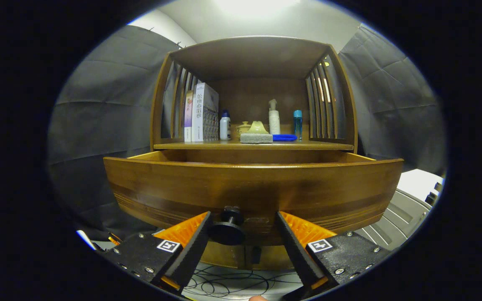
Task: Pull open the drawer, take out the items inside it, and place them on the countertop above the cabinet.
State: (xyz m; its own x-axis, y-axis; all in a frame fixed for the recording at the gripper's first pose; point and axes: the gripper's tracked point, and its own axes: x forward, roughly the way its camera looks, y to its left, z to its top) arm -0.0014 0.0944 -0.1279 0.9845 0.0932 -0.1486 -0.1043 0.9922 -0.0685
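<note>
The wooden cabinet's drawer [249,188] stands pulled out toward me, and its tall front panel hides whatever lies inside. A black round knob [228,229] sticks out low on the drawer front. My gripper [243,215] is open, its orange-and-black fingers [195,240] either side of the knob. The left finger is right against the knob and the right finger stands well apart from it. Above the drawer is the countertop shelf [329,146], where a grey sponge [256,138] and a blue item [285,137] lie near the front edge.
Further back on the shelf are upright boxes [204,113], a small white bottle [225,127], a pale lidded jar [244,127], a pump bottle [274,119] and a blue bottle [298,121]. Slatted side walls close the shelf. Cables [232,284] lie on the floor below.
</note>
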